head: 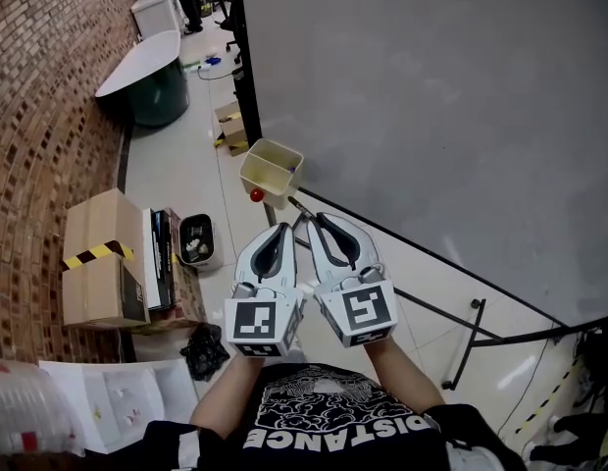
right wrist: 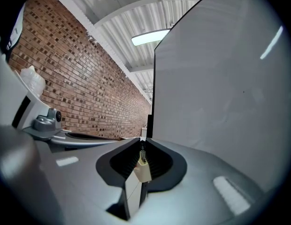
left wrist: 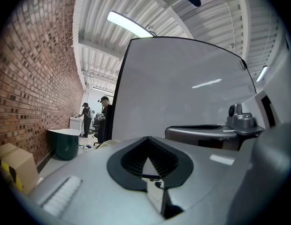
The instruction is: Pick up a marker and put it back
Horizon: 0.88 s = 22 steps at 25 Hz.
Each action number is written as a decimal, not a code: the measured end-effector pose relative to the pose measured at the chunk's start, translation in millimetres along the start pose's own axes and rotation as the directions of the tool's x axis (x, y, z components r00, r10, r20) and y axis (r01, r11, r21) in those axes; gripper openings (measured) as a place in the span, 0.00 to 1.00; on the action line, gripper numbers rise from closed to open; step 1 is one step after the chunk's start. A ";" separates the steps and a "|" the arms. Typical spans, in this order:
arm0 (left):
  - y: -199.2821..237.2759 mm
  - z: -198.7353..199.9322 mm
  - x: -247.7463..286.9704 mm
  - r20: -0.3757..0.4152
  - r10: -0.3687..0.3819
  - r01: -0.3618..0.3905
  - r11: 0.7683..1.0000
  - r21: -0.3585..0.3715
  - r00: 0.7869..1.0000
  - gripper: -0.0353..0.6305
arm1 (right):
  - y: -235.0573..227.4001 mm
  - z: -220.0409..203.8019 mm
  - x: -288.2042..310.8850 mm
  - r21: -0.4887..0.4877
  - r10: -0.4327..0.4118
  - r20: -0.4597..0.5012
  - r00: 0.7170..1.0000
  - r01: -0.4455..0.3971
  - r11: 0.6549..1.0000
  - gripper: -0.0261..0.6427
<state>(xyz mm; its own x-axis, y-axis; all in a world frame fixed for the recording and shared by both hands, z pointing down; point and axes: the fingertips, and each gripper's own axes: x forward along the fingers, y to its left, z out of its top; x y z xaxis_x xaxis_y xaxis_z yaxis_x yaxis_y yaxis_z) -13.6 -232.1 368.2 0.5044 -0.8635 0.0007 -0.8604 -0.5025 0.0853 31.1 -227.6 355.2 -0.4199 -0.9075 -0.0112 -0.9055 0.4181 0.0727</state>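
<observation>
1. Holding two grippers side by side before the chest: left gripper (head: 283, 229) with jaws closed on nothing, right gripper (head: 315, 218) likewise closed and empty.
2. Glimpsed through the right gripper view's narrow slit: cream bin (right wrist: 143, 170) dead ahead.
3. Shown only from the head: red ball (head: 256, 195) at the bin's 7 o'clock, tiny marker ends (head: 293, 168) inside at 3 o'clock, apart from both grippers.
4. Beyond: whiteboard (head: 431, 96) at 1 o'clock, cardboard boxes (head: 98, 263) at 9 o'clock.

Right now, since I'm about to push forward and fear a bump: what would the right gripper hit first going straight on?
Most likely the cream box at the whiteboard's lower corner: the right gripper's shut tongs aim at it, though depth is unclear.
</observation>
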 end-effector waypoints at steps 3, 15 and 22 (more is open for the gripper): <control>-5.9 -2.0 -2.6 -0.012 -0.012 0.012 1.000 0.013 1.000 0.06 | -1.1 -2.7 -4.8 -0.002 -0.002 -0.003 1.000 0.002 1.000 0.09; -0.4 0.9 0.0 -0.010 0.013 -0.014 1.000 -0.023 1.000 0.06 | 0.8 -3.3 -0.6 0.004 0.012 -0.005 1.000 -0.012 1.000 0.09; 5.8 -5.4 4.4 0.002 -0.003 0.003 1.000 -0.014 1.000 0.06 | 3.9 -6.0 8.2 -0.001 0.013 -0.004 1.000 -0.013 1.000 0.09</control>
<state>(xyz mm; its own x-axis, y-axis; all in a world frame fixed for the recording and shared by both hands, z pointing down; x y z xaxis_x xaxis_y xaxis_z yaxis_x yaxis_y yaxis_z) -15.9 -238.6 374.0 0.5066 -0.8622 -0.0016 -0.8579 -0.5042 0.0990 24.5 -233.7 361.3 -0.4312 -0.9022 -0.0058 -0.9000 0.4297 0.0737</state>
